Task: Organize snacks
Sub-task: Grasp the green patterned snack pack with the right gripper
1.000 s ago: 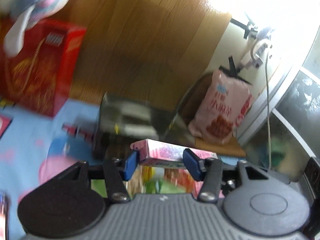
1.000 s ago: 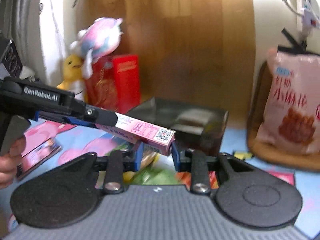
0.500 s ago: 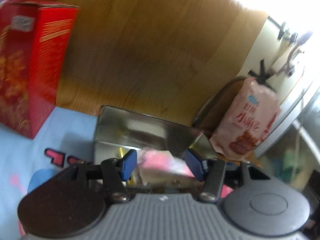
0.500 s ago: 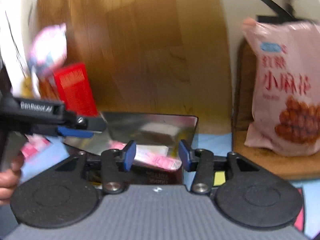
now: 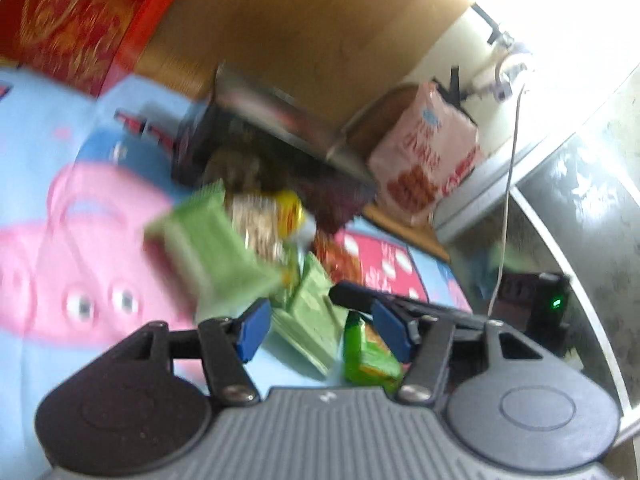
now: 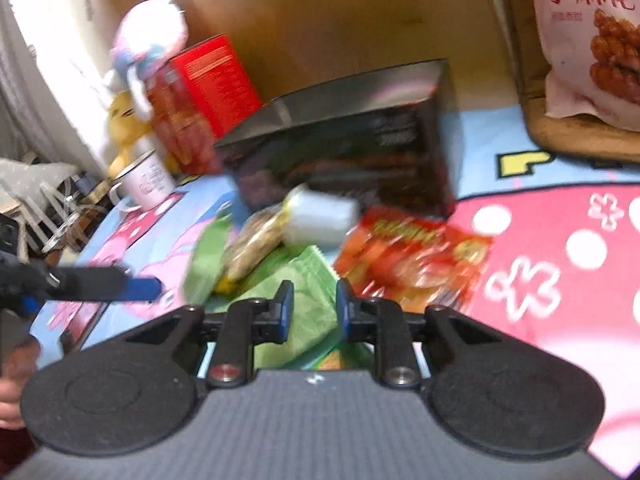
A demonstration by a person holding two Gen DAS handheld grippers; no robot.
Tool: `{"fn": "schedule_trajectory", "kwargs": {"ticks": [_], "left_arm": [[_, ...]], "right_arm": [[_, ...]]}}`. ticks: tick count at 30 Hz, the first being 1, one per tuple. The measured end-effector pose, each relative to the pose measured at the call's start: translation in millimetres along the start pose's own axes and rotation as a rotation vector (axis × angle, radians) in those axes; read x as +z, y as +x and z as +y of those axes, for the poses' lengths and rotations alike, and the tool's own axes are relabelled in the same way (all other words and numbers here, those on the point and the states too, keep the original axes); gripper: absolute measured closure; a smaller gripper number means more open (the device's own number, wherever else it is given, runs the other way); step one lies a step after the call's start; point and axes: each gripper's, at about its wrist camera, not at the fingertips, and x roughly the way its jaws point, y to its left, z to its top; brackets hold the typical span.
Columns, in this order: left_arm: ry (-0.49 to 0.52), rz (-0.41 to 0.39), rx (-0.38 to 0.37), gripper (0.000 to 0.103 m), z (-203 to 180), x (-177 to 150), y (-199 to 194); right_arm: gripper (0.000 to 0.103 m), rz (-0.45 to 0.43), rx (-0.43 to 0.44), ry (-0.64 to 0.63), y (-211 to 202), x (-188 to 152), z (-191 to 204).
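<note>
A pile of snacks lies on the cartoon mat in front of a dark open box (image 6: 352, 148): green packets (image 6: 296, 292), an oat bar (image 6: 252, 244), a white cup (image 6: 320, 216) and a red-orange bag (image 6: 412, 252). In the left wrist view the box (image 5: 272, 136) stands behind the green packets (image 5: 212, 248). My left gripper (image 5: 320, 326) is open and empty above the packets; it also shows in the right wrist view (image 6: 136, 288). My right gripper (image 6: 314, 312) is open and empty over the green packets.
A red carton (image 6: 200, 96) with a plush toy (image 6: 148, 40) stands at the back left beside a white mug (image 6: 146, 184). A pink snack bag (image 6: 592, 36) leans on a wooden board at the right. The wooden wall is behind the box.
The pink box held by both grippers one second ago was let go into the dark box. Both grippers have drawn back and tilted down over the snack pile.
</note>
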Motion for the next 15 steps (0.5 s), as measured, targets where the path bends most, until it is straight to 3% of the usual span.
{"fn": "schedule_trajectory", "kwargs": {"ticks": [9, 12, 15], "left_arm": [[-0.049, 0.018, 0.030, 0.046, 20, -41, -23], [-0.035, -0.025, 0.048, 0.042, 16, -33, -31], [0.007, -0.034, 0.077, 0.038, 11, -21, -26]], "right_arm": [[0.073, 0.050, 0.131, -0.144, -33, -69, 81], [0.061, 0.001, 0.034, -0.265, -45, -81, 100], [0.058, -0.026, -0.059, -0.349, -44, -82, 108]]}}
